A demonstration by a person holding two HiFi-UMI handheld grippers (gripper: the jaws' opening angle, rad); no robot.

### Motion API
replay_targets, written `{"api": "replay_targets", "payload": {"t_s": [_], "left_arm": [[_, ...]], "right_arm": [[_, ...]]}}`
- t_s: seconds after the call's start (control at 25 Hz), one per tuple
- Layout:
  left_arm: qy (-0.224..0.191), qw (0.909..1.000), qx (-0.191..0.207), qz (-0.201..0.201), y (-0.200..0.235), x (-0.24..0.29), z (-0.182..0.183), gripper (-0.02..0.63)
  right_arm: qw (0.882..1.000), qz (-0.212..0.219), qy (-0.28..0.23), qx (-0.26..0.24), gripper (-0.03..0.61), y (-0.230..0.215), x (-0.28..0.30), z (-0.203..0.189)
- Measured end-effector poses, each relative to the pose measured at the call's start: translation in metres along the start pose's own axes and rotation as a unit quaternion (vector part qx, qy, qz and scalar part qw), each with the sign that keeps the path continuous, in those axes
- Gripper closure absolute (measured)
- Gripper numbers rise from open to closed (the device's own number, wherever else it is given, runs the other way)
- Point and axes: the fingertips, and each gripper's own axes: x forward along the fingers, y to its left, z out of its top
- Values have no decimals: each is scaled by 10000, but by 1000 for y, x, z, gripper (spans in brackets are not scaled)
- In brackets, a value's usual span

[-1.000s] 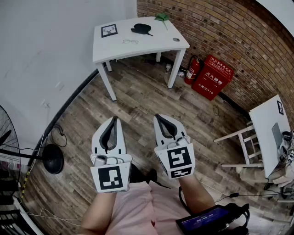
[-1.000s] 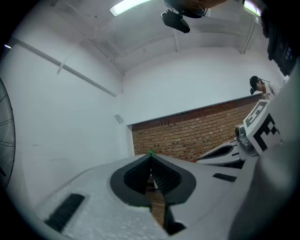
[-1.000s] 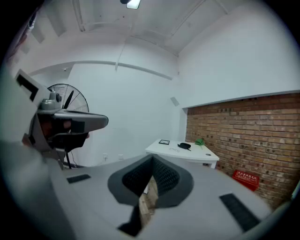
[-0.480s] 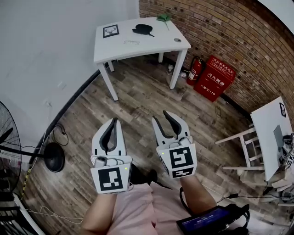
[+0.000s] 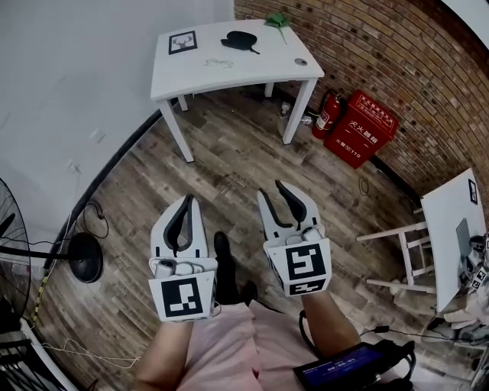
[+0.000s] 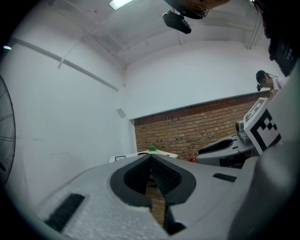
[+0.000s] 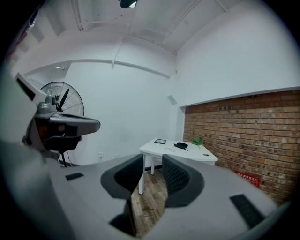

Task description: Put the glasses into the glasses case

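Note:
The thin-framed glasses (image 5: pixel 219 63) lie on the white table (image 5: pixel 252 72) across the room, next to the black glasses case (image 5: pixel 238 41). Both also show small in the right gripper view: glasses (image 7: pixel 169 149), case (image 7: pixel 181 145). My left gripper (image 5: pixel 189 198) is held over the wooden floor with its tips together, shut and empty. My right gripper (image 5: pixel 272 188) beside it has its jaws apart and just closing, with nothing between them. Both point toward the table, far from it.
A marker card (image 5: pixel 182 41), a green item (image 5: pixel 276 20) and a small round object (image 5: pixel 300 62) share the table. A fire extinguisher (image 5: pixel 328 114) and red box (image 5: pixel 365 128) stand by the brick wall. A fan (image 5: pixel 15 252) is at left; another white table (image 5: pixel 451 221) at right.
The right gripper's jaws went from shut to wide apart. Both grippers moved slightly forward over the floor toward the table.

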Motion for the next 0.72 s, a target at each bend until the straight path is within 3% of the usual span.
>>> {"api": "replay_targets", "payload": {"t_s": [0.32, 0.72], "left_arm": [[203, 9995, -69, -218, 38, 107, -23, 609], [-69, 9989, -90, -456, 106, 223, -1, 609]], "right_arm": [[9996, -30, 262, 59, 446, -33, 103, -8], [9992, -383, 89, -118, 459, -66, 217, 39]]}}
